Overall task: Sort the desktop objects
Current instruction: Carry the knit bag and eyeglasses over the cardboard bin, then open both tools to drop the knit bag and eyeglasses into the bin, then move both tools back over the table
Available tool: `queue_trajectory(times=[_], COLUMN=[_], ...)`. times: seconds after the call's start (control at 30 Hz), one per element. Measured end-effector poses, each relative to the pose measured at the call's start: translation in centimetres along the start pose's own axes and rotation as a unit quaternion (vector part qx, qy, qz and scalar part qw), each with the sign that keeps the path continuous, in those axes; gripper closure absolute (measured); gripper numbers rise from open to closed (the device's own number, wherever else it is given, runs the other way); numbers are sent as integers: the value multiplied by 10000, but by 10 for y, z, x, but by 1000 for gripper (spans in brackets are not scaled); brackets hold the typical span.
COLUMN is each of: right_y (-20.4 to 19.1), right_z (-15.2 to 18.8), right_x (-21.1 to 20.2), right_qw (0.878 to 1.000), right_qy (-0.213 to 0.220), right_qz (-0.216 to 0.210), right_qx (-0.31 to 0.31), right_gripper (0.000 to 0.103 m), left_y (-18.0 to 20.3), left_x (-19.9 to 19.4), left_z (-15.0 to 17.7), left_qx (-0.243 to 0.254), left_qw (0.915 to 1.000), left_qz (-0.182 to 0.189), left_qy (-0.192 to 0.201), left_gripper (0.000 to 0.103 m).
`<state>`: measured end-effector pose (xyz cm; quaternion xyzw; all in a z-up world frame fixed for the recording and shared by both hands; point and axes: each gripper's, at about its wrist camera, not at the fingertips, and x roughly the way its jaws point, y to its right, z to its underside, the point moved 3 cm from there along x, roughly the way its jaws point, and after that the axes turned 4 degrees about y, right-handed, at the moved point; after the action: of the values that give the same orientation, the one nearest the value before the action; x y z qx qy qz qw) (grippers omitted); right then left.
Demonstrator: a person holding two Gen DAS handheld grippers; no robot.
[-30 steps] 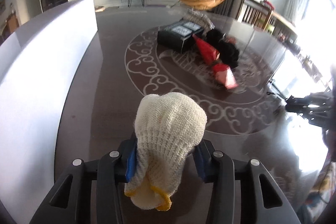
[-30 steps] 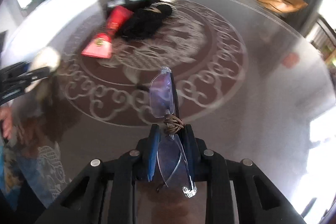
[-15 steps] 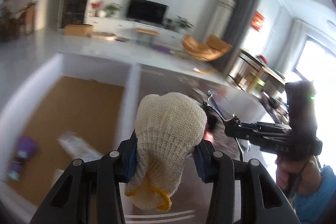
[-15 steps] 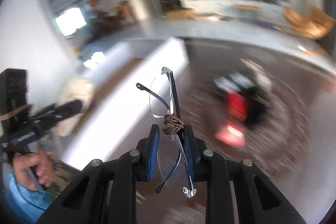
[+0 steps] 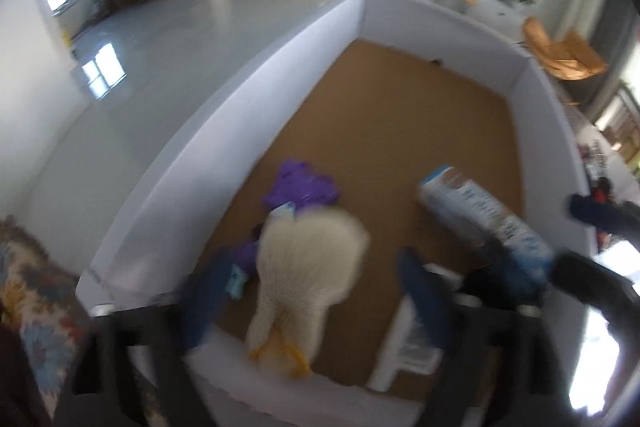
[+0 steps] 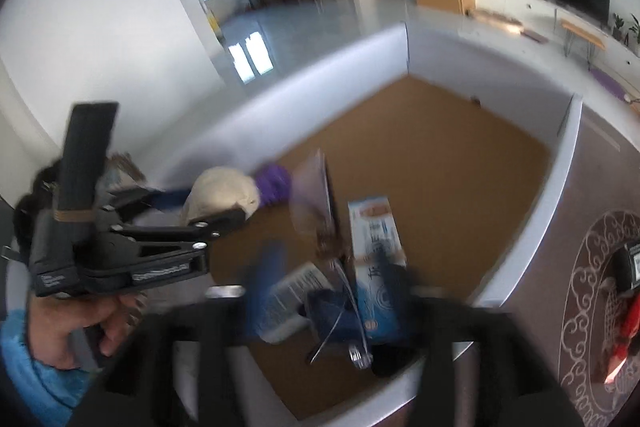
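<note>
Fingers (image 5: 420, 291) opening around glove (image 5: 308, 267); carton (image 5: 480, 215) print unreadable.

Cream knit glove (image 5: 308, 267) and clear glasses (image 6: 320, 211) (both blurred) hang over the white-walled box (image 5: 224, 115).

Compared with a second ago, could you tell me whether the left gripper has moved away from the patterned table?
Yes. The left gripper now hangs over the white-walled box rather than the table, jaws opening around the knitted glove.

The cream knit glove (image 5: 308, 267) with yellow cuff trim sits between my blue pads (image 5: 420, 291). At 12 o'clock: white-walled box (image 5: 248, 99), brown floor. At 11 o'clock: purple item (image 5: 300, 187).
</note>
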<state>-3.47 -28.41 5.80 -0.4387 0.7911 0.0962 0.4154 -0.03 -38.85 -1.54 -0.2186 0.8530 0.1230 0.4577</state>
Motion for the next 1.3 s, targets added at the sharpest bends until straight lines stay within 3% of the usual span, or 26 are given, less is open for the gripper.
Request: queue_trajectory(times=[0.13, 0.23, 0.33, 0.4, 0.5, 0.63, 0.8, 0.9, 1.03, 1.17, 1.3], right_y=[16, 41, 81, 108, 160, 238, 308, 335, 347, 348, 345], right_z=[6, 11, 29, 42, 80, 154, 231, 257, 267, 272, 270], right_x=[-29, -69, -108, -123, -141, -159, -188, -206, -203, -195, -194], right_qw=[9987, 9933, 9839, 9789, 9695, 9530, 9317, 9226, 9195, 9235, 9249], right_qy=[493, 1080, 1544, 1624, 1574, 1005, 558, 475, 414, 256, 316], right_qz=[97, 218, 667, 982, 1677, 2730, 3333, 3426, 3445, 3361, 3286], right_qx=[59, 334, 597, 760, 846, 842, 1329, 1711, 1847, 1833, 1887], right_gripper=[18, 8, 1, 1, 1, 1, 1, 1, 1, 1, 1], left_y=[0, 6, 14, 18, 37, 76, 155, 204, 271, 324, 352], left_x=[-7, -22, -42, -54, -70, -100, -140, -153, -138, -97, -49], left_z=[5, 5, 3, 8, 10, 17, 30, 38, 57, 86, 101], left_qx=[-110, -245, -296, -267, -194, 11, 589, 837, 1164, 1509, 1619], left_qw=[9994, 9971, 9933, 9908, 9867, 9801, 9648, 9557, 9489, 9520, 9581], left_qz=[-12, 30, 162, 204, 300, 740, 1433, 1915, 2496, 2453, 2252], left_qy=[313, 715, 1108, 1309, 1585, 1840, 2125, 2073, 1541, 1042, 718], left_gripper=[9, 9, 9, 9, 9, 9, 2, 0, 0, 0, 0])
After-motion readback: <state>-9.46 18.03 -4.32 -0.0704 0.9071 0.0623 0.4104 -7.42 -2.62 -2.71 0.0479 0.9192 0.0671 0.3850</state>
